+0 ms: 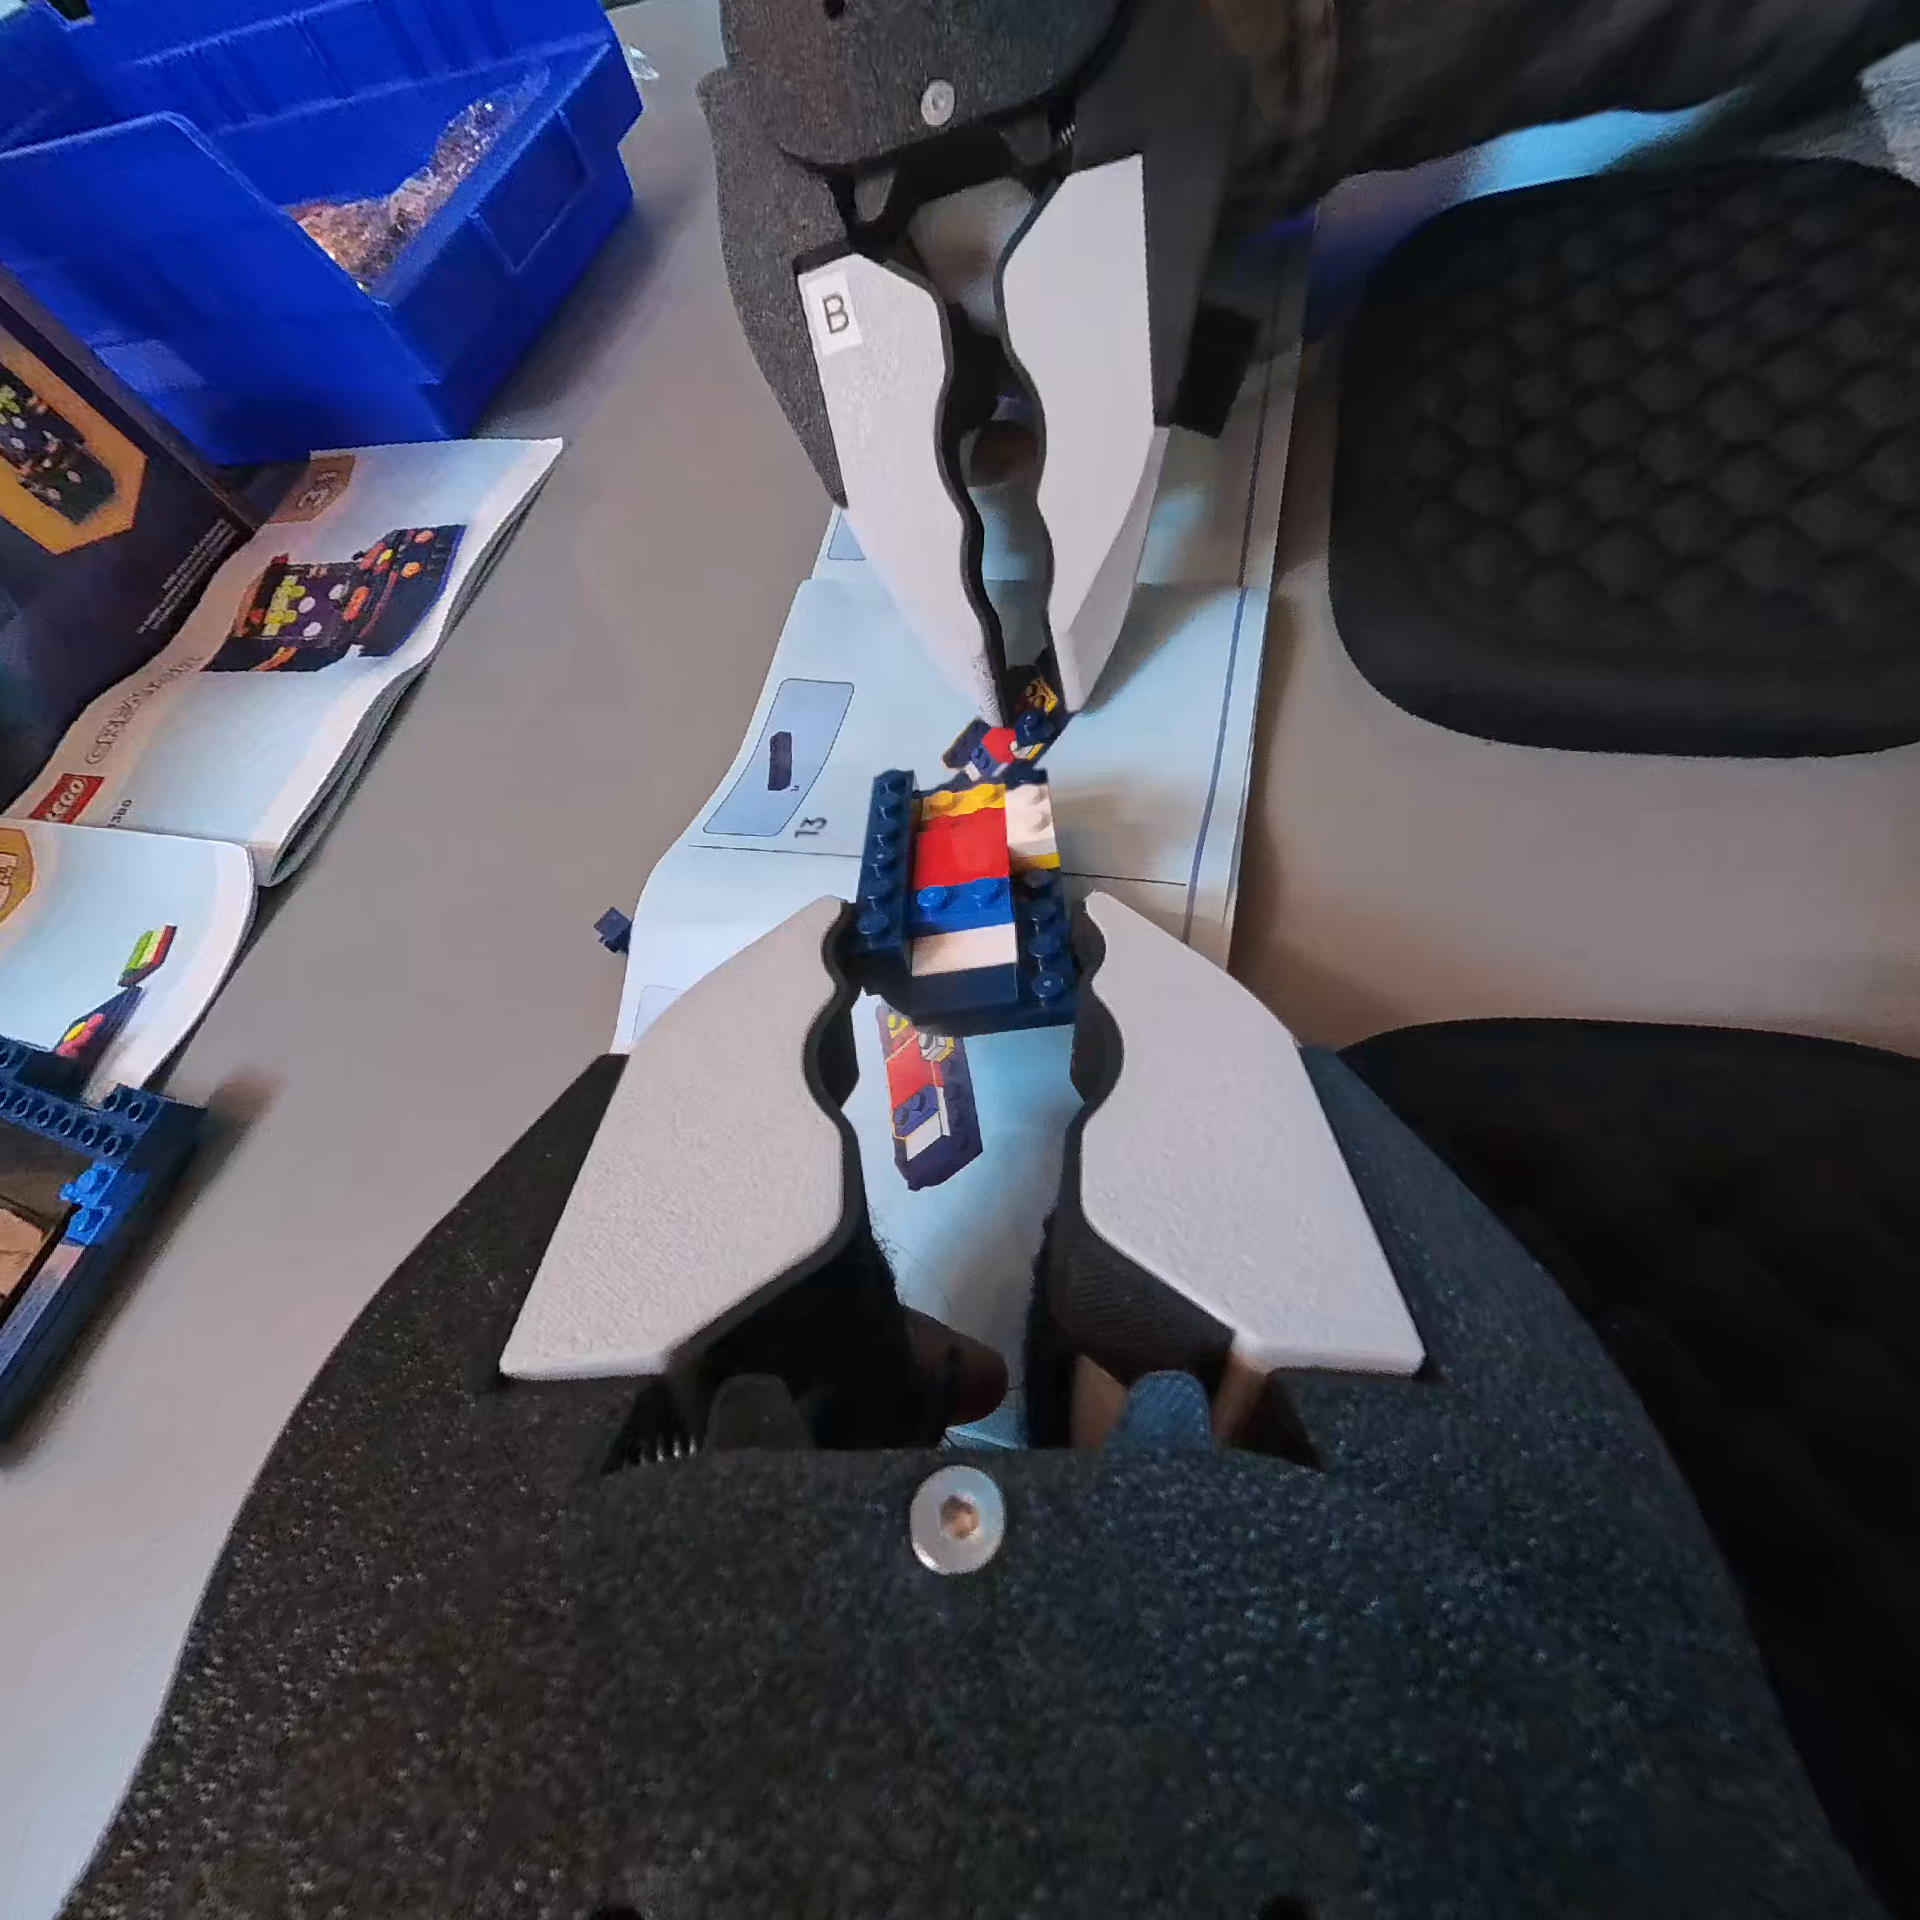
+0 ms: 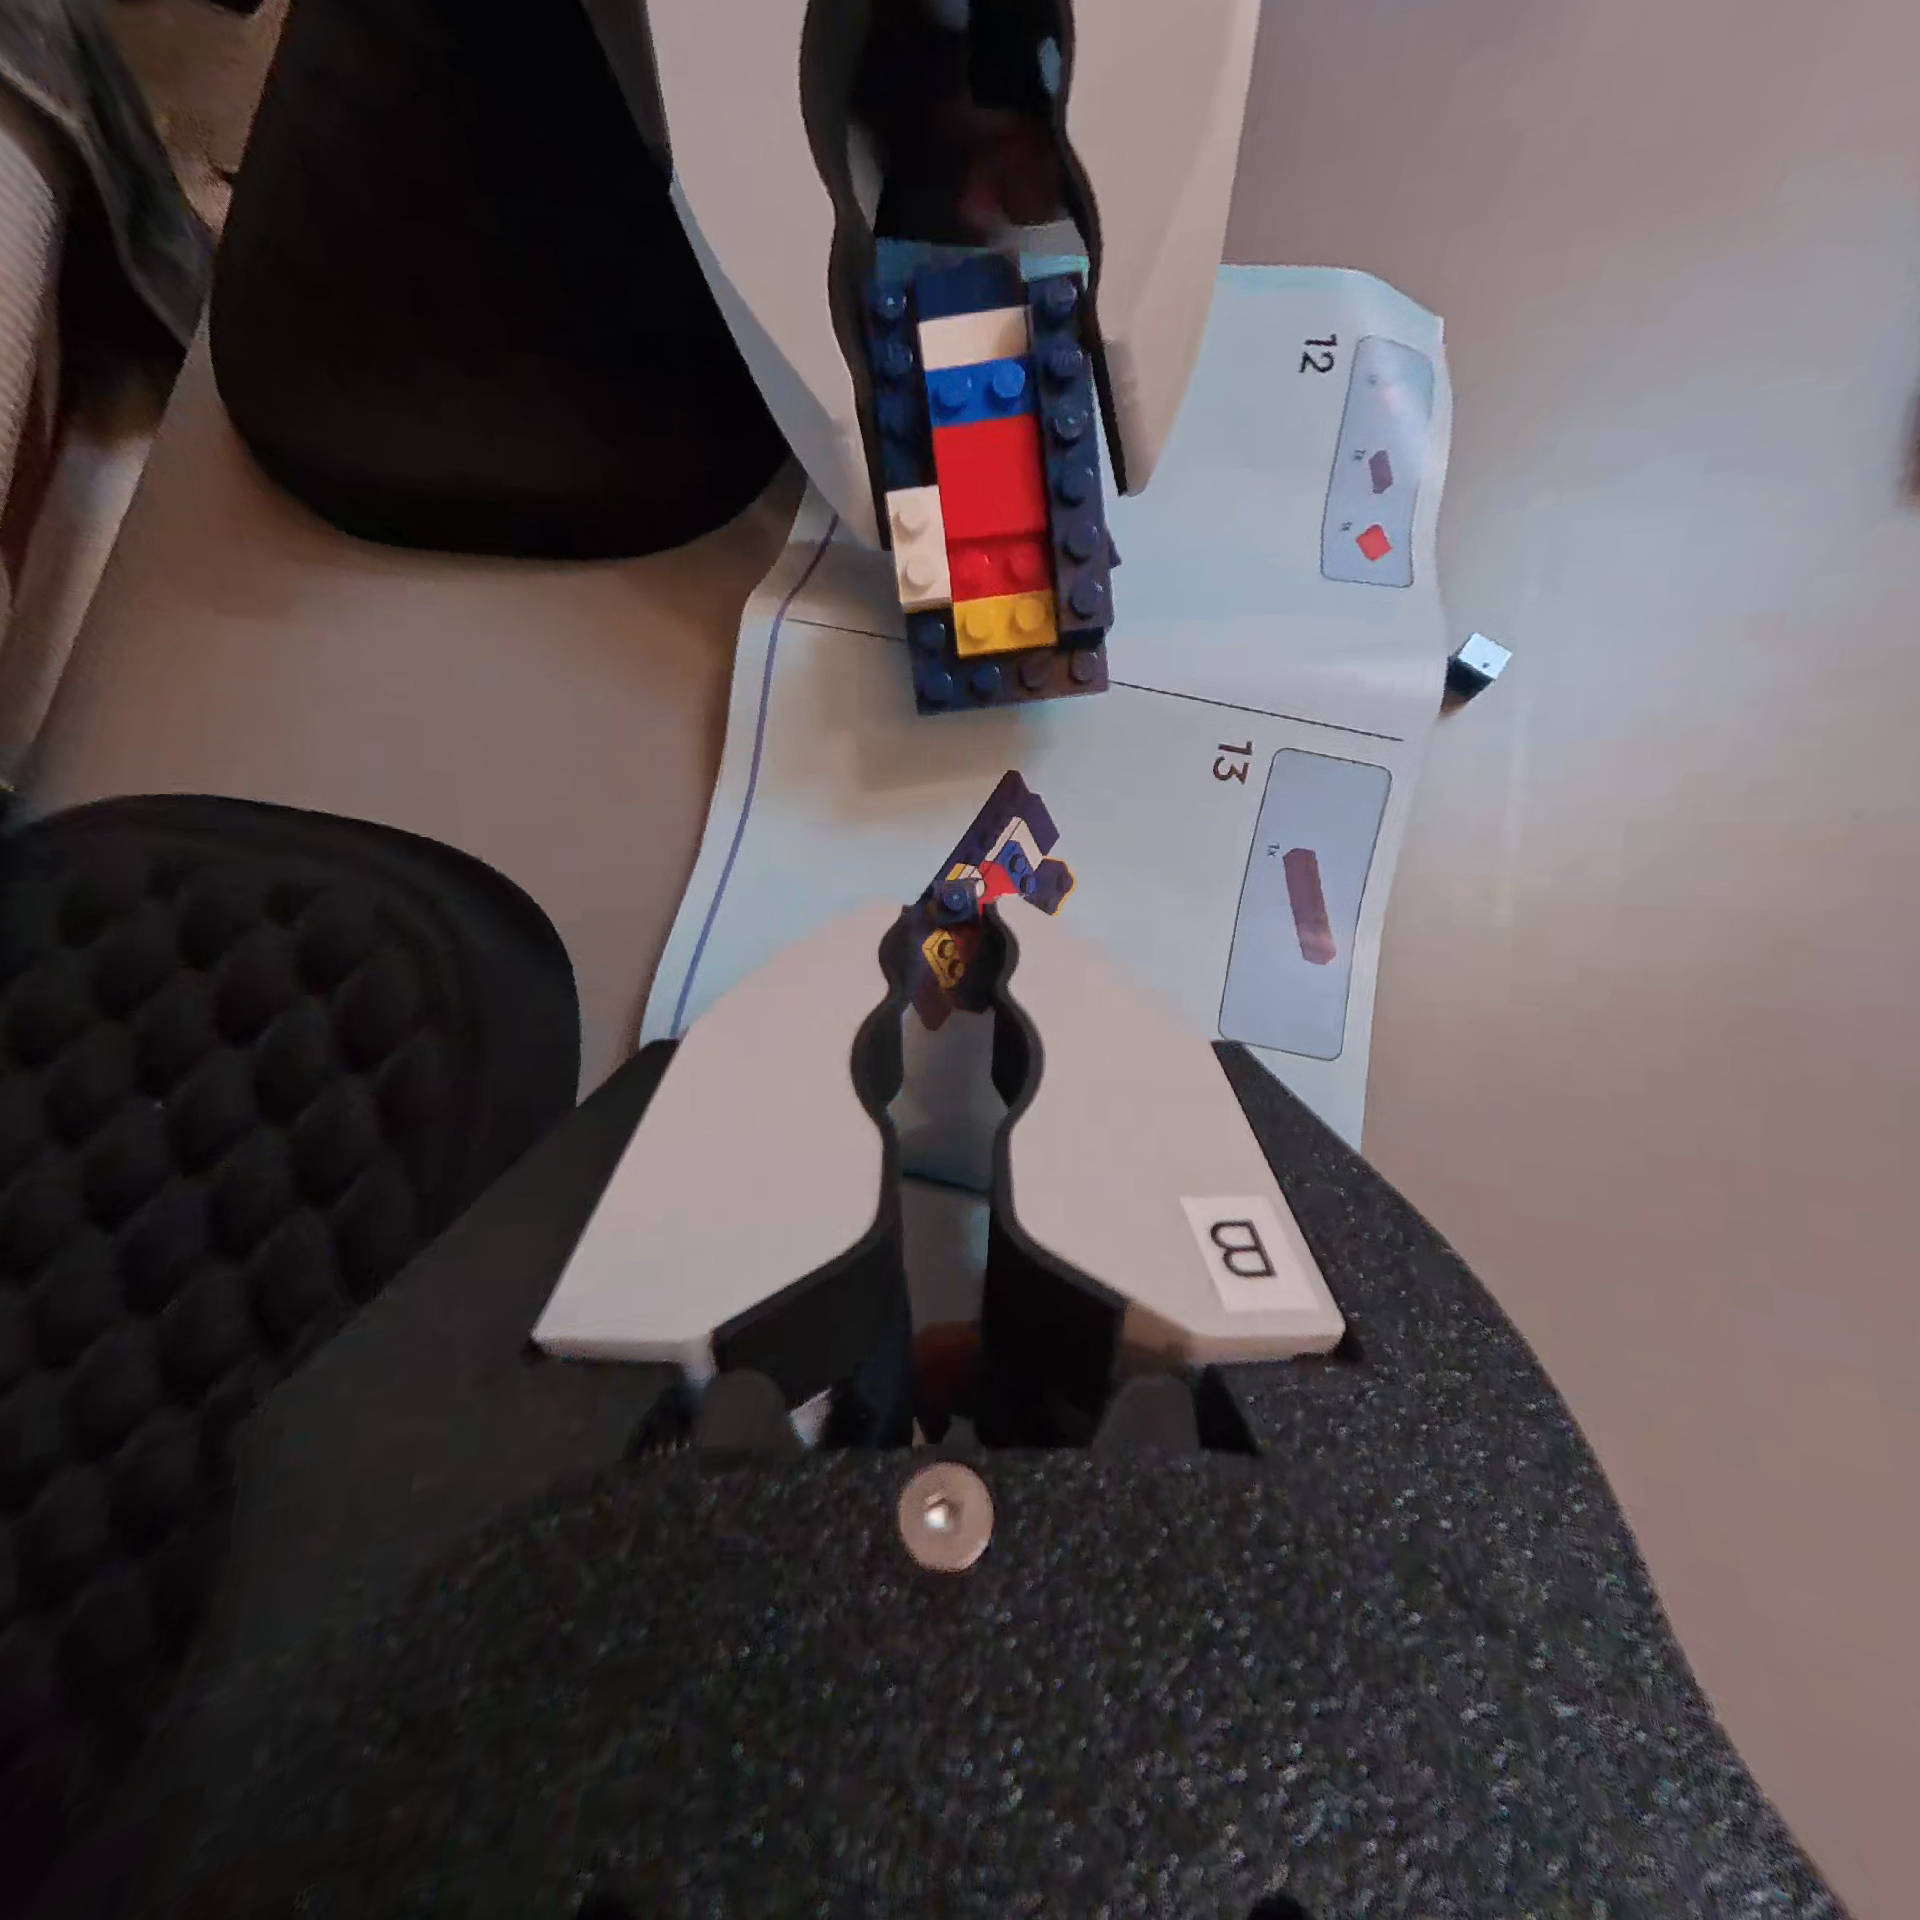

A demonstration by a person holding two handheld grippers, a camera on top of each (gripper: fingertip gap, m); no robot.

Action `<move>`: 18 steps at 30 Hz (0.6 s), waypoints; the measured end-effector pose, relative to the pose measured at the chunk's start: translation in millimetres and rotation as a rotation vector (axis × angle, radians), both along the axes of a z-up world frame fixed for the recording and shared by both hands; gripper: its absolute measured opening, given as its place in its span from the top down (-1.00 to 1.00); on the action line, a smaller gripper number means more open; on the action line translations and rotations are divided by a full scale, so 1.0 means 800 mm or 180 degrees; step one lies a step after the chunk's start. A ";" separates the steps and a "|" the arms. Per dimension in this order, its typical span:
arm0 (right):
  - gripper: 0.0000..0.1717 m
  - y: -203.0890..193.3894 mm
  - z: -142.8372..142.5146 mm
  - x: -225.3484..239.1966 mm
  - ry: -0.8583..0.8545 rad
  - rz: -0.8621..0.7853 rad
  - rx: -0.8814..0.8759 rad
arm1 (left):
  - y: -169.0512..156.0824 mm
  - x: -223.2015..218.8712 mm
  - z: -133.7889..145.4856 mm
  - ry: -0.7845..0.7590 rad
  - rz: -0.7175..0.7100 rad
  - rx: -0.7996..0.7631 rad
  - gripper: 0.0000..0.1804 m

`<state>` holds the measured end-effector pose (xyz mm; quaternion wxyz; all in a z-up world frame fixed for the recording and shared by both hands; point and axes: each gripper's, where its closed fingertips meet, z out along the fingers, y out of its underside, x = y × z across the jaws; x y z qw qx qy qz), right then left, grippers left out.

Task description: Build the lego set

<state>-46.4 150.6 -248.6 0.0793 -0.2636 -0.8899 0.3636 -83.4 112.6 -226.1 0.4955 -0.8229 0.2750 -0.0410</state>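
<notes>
grey table [image 1: 540, 727] | open booklet [image 1: 1132, 790] | left jaws grasping brick model [image 1: 961, 904] | right jaws grasping small brick [image 2: 951, 961]

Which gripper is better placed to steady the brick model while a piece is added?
Left. The left gripper clamps the brick model by its dark blue sides, over the instruction page; the right gripper only points at it.

Blue bin [image 1: 312, 208] contents blurred
</notes>
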 end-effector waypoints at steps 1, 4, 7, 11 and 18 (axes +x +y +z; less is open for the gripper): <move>0.87 0.000 -0.001 -0.001 0.0017 0.0023 0.0022 | 0.000 0.000 -0.001 0.0012 -0.0003 -0.0015 0.58; 0.92 -0.001 -0.005 -0.003 0.0069 0.0049 0.0036 | 0.000 0.001 -0.007 0.0057 -0.0014 -0.0100 0.58; 0.92 -0.003 -0.005 -0.003 0.0098 0.0062 -0.0021 | -0.002 -0.004 -0.025 0.0209 0.0027 -0.0388 0.58; 0.92 -0.004 0.008 -0.009 0.0145 -0.0057 -0.0238 | -0.003 -0.008 -0.029 0.0101 0.0087 -0.0534 0.57; 0.92 -0.013 0.042 -0.028 0.0218 -0.0189 -0.0644 | -0.009 -0.022 -0.029 -0.0092 0.0287 -0.0631 0.29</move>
